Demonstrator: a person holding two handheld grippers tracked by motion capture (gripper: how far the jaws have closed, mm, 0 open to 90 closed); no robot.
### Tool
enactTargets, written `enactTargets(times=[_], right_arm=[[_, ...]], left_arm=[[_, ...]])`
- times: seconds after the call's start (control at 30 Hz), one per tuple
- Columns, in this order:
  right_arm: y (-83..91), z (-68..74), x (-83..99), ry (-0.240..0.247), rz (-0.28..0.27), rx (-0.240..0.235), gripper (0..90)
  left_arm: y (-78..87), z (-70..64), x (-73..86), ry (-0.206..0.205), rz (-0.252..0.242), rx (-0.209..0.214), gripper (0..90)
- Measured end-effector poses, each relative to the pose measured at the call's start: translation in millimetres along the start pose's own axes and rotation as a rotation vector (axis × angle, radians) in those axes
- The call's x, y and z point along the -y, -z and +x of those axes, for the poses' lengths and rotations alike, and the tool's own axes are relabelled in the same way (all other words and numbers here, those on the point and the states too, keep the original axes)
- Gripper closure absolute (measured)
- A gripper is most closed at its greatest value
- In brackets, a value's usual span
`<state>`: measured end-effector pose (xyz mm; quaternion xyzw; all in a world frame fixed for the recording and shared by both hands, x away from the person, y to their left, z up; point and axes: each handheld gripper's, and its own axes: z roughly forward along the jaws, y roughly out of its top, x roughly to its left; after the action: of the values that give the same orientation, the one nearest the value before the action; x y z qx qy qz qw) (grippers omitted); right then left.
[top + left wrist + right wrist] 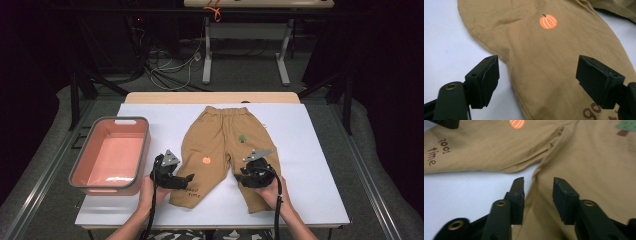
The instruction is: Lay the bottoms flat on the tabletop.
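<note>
High view: trousers (222, 145), tan, laid flat on a white sheet (310, 150) mid-table, waistband at the far side, legs spread toward the person. Pumpkin patch (206, 160) on the left leg, green tree patch (242, 138) on the right leg, brown lettering (191, 192) near the left hem.

Left gripper (186, 178): at the outer edge of the left leg, near the hem, held in the left hand (146, 190). Left gripper view: jaws wide apart, one over bare sheet (446, 42), the other over cloth, the leg's edge (511, 75) between them; pumpkin (548, 21) beyond.

Right gripper (239, 178): at the inner edge of the right leg, held in the right hand (272, 192). Right gripper view: jaws partly apart, straddling the inner edge (534, 185) of that leg, nothing clamped; lettering (437, 153) on the other leg far left.

Pink bin (112, 155): grey rim, on the table's left side, just beside the trousers' left leg, apart from it.

Beyond the table: floor cables (170, 65) and a second table's white legs (245, 45).
</note>
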<state>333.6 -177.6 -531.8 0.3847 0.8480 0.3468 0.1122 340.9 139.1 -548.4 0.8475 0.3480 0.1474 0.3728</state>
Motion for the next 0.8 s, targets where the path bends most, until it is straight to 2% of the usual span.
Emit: enactTargets(times=[0.07,0.17,0.23,0.33,0.43,0.47,0.57,0.63,0.8], right_arm=[[6.1,-5.8,3.5,-0.012,-0.010,0.006,47.9],[13.8,-14.6,10.5,-0.027,-0.022,0.019,39.6],[17.6,-19.3,15.1,-0.041,-0.016,0.036,35.6],[21.5,-24.2,24.3,-0.039,-0.011,0.082,28.1],[27.1,-29.4,32.3,-0.057,-0.001,0.104,24.0],[28.6,-30.6,34.2,-0.062,-0.012,0.112,22.8],[34.6,-33.1,37.9,-0.068,-0.031,0.125,20.4],[37.2,-34.2,40.2,-0.077,-0.044,0.132,20.1],[40.6,-37.8,42.3,-0.086,-0.055,0.149,20.4]], left_arm=[[0.9,-2.5,-0.1,-0.005,-0.005,0.006,17.2],[2.4,-6.6,-0.2,-0.014,-0.005,0.019,16.1],[3.2,-8.8,-0.2,-0.030,-0.002,0.022,14.1],[1.3,-10.8,0.5,-0.034,0.012,0.045,9.1],[1.7,-12.6,0.3,-0.046,0.014,0.052,6.7],[1.9,-13.4,0.2,-0.040,0.013,0.060,6.1],[2.0,-16.6,-0.5,-0.058,0.027,0.066,2.3],[1.0,-19.2,-0.4,-0.066,0.043,0.070,0.0],[1.0,-26.1,-1.1,-0.085,0.037,0.097,0.0]])
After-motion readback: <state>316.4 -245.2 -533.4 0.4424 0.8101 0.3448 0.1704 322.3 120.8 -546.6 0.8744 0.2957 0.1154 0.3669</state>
